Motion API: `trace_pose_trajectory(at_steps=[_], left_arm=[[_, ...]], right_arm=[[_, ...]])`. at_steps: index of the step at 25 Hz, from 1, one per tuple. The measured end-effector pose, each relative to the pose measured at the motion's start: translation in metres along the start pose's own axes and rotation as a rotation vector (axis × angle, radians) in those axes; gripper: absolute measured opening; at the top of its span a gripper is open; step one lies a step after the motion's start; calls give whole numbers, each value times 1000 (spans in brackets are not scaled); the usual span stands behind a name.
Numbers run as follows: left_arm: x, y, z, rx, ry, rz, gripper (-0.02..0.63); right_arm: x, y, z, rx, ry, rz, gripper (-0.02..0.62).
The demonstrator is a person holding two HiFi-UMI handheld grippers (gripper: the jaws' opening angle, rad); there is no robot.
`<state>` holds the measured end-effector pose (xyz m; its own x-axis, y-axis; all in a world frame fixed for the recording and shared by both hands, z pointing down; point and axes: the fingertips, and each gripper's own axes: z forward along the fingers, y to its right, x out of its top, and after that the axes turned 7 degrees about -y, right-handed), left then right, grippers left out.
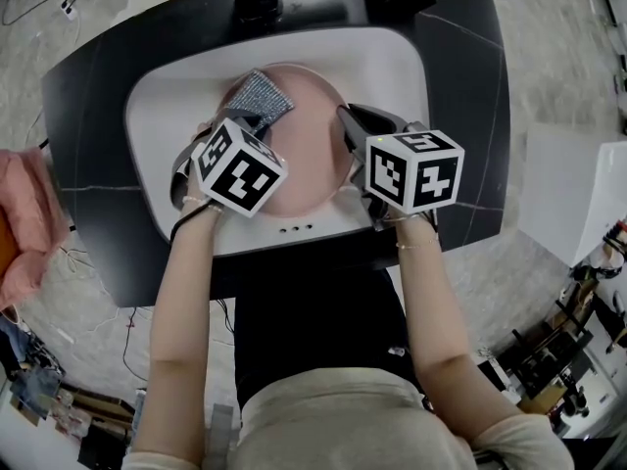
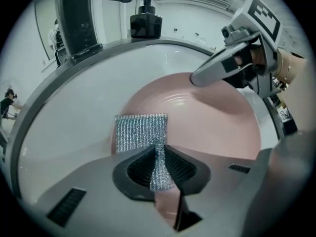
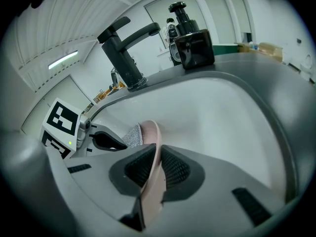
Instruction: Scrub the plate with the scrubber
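Scrubber (image 2: 140, 132), a silvery mesh rectangle, is pinched by a narrow tail between the closed pads of the left tool (image 2: 159, 169). Its length runs away from the jaws toward the far wall of the white sink (image 1: 392, 57), spread flat over the pink plate (image 2: 207, 127). The right tool (image 3: 157, 169) clamps the plate's right rim inside the basin. Hard strokes could likely drag that thin tail free, or pivot the plate on its single rim grip.

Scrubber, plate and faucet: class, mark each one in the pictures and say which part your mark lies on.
scrubber (image 2: 140, 132): left gripper view, on its flat silver mesh.
plate (image 2: 212, 127): left gripper view, on its bare pink inner face.
faucet (image 3: 123, 58): right gripper view, on its upright black column.
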<state>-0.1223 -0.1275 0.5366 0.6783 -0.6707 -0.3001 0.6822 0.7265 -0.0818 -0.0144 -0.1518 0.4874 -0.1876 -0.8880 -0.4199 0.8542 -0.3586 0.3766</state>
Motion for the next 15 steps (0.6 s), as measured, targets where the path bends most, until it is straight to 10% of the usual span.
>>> trace_pose_trajectory(at_steps=[15], left_arm=[[-42,37,-9,-72,-197,133,74]], right_arm=[[7,3,-1,-14,8,-12,41]])
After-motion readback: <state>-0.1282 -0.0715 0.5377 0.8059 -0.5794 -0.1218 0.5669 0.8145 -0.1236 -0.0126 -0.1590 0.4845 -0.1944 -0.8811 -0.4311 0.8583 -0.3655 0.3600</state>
